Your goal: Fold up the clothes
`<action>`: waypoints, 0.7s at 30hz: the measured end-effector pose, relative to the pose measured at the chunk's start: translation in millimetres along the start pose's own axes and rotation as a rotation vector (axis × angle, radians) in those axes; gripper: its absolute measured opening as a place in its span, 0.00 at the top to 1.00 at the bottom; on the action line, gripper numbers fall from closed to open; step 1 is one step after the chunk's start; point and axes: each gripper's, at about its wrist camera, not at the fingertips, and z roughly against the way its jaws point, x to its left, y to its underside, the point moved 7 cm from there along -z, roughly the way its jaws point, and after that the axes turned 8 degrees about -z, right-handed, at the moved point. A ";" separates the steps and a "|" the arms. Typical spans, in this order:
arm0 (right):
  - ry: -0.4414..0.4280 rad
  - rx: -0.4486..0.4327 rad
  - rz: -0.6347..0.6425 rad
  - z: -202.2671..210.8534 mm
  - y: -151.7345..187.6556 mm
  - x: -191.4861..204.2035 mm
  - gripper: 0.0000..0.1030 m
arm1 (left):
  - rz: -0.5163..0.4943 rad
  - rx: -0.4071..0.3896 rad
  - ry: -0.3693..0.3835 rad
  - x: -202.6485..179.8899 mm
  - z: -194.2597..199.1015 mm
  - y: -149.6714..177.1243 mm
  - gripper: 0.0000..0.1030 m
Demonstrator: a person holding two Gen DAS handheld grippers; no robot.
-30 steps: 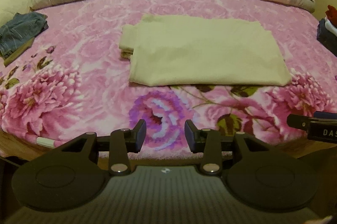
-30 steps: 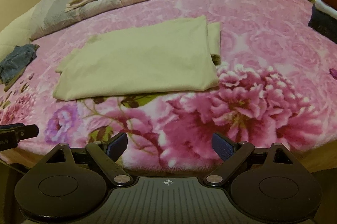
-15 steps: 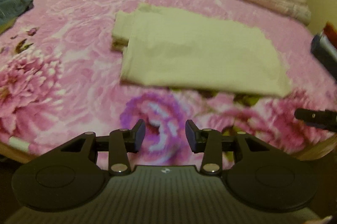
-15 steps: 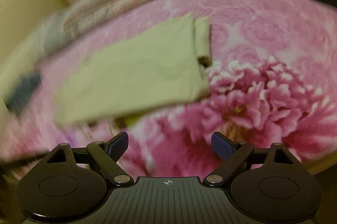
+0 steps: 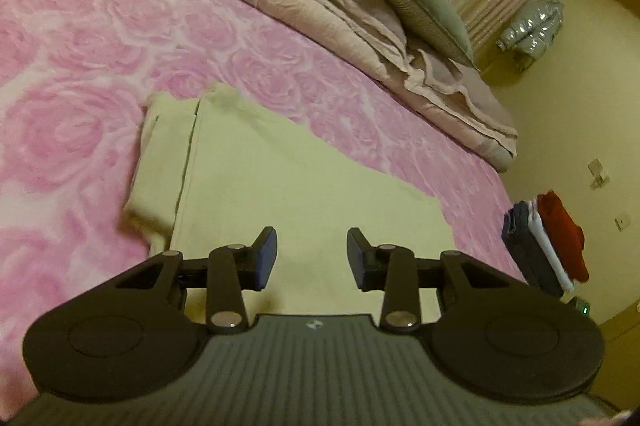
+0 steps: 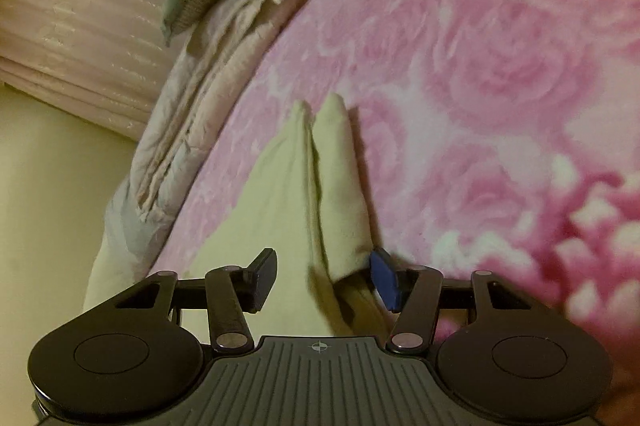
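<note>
A folded pale yellow-green garment (image 5: 304, 185) lies flat on the pink floral blanket (image 5: 80, 73). My left gripper (image 5: 312, 258) hangs over the garment's near part, its jaws closing with only flat cloth below the gap. In the right wrist view the garment (image 6: 280, 193) runs away from me, with a narrower folded strip (image 6: 340, 185) along its right side. My right gripper (image 6: 325, 276) straddles that strip's near end, and its jaws are closing. The blue right pad (image 6: 385, 282) sits at the strip's outer edge, while the left pad (image 6: 265, 276) stands clear above the flat cloth.
A stack of folded dark, white and red clothes (image 5: 544, 246) stands at the bed's right edge. Folded quilts (image 5: 320, 9) and a grey-green pillow (image 5: 416, 9) lie along the head of the bed, with curtains behind. In the right wrist view the quilts (image 6: 188, 137) run along the left.
Both grippers have come in from the bed's near edge to the garment and have rolled, so both views are tilted. The right jaws have narrowed a lot, the left jaws slightly.
</note>
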 end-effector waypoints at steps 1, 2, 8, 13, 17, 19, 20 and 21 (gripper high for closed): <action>-0.001 0.003 0.004 -3.3 0.8 -2.9 0.45 | 0.003 0.000 0.003 4.3 -6.9 -2.2 0.69; -0.016 0.001 0.010 -4.0 0.4 -4.4 0.45 | 0.013 0.003 0.005 8.9 -13.7 -3.1 0.69; -0.031 -0.019 0.033 3.9 -13.7 -11.7 0.45 | 0.064 0.041 -0.014 37.4 -45.0 4.1 0.74; -0.066 0.086 0.070 -18.9 -3.1 -5.8 0.45 | 0.087 0.033 -0.008 45.8 -50.8 7.2 0.75; -0.074 0.112 0.055 -31.8 1.7 -2.6 0.51 | 0.120 0.035 0.007 47.9 -47.7 5.9 0.75; -0.056 0.118 0.018 -36.8 0.3 -8.6 0.71 | 0.144 0.036 0.014 49.9 -44.5 4.2 0.75; -0.053 0.119 -0.008 -37.7 -0.2 -12.5 0.73 | 0.156 0.035 0.017 50.8 -42.9 3.1 0.75; -0.048 0.119 -0.019 -37.4 -1.6 -12.8 0.75 | 0.168 0.033 0.020 51.7 -41.2 1.9 0.75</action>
